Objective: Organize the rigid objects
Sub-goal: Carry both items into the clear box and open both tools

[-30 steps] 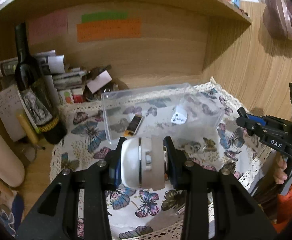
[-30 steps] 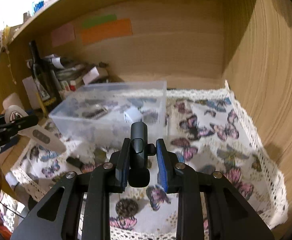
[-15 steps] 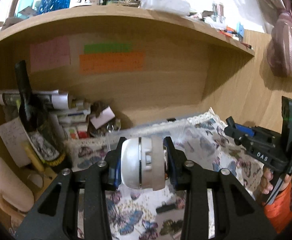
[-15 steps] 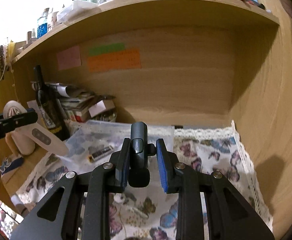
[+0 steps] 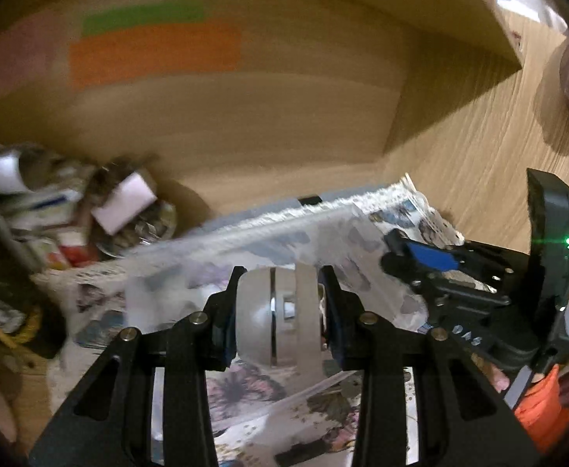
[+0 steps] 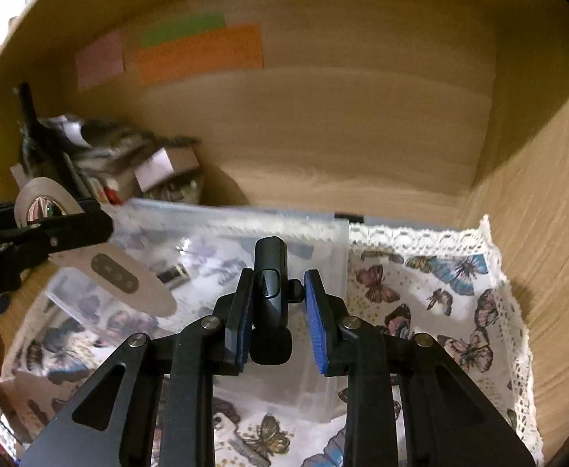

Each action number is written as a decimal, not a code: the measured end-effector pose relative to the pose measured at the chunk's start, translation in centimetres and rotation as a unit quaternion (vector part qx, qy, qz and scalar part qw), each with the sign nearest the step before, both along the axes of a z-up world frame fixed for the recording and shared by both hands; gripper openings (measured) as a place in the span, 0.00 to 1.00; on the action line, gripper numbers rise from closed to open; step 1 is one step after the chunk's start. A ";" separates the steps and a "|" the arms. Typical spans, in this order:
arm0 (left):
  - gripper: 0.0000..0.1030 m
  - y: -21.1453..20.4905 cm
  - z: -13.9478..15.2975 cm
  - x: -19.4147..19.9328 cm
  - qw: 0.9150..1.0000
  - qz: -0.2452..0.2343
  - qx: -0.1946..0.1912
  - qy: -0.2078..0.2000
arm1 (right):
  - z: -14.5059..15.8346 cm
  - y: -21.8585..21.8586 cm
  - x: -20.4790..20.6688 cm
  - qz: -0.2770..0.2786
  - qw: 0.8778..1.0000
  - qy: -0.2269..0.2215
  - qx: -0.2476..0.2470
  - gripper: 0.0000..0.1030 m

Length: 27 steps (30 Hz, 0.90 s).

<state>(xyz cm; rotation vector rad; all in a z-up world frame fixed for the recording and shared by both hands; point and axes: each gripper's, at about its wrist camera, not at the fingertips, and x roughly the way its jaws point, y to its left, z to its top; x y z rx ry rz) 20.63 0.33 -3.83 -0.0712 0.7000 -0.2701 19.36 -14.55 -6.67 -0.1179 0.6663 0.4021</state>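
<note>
We are swinging both loaded grippers back down toward the bin [image 6: 222,233], left gripper [image 5: 276,323] clamping a white device [image 5: 276,319], right gripper [image 6: 278,311] clamping a black clip [image 6: 270,303], so drop-off looks near.

Both wrist views look along fingers toward shelf nook; share clear bin [image 5: 214,272] [image 6: 245,233], close.

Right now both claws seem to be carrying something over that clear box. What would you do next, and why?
Probably lower the left gripper and release its white device into the clear box. It is clamped between the fingers above the box, where a small item already lies. The right gripper carries a black object.
</note>
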 end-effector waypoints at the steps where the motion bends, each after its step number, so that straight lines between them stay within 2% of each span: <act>1: 0.35 -0.1 -0.4 0.5 1.000 -0.006 -0.005 0.008 | -0.4 0.2 0.3 0.001 1.000 0.006 -0.005 0.22; 8: 0.36 0.3 -2.4 2.0 0.999 0.000 -0.018 0.049 | -2.0 1.3 1.1 0.006 0.999 0.023 -0.032 0.22; 12: 0.36 1.5 -3.8 2.3 0.997 0.039 0.006 0.059 | -2.3 2.0 1.4 0.011 0.999 0.027 -0.041 0.22; 16: 0.38 2.4 -4.4 2.4 0.995 0.050 0.004 0.083 | -2.7 2.5 1.6 0.015 0.998 0.032 -0.048 0.23; 20: 0.44 2.7 -4.1 1.7 0.995 0.066 0.022 0.071 | -2.2 2.5 1.2 0.018 0.998 0.028 -0.048 0.25; 23: 0.51 3.0 -3.2 0.6 0.996 0.072 0.024 0.056 | -1.2 2.1 0.4 0.017 0.999 0.014 -0.040 0.31; 27: 0.58 2.9 -2.0 -0.6 0.996 0.082 0.033 0.030 | 0.4 1.3 -1.2 0.015 1.000 -0.007 -0.026 0.32</act>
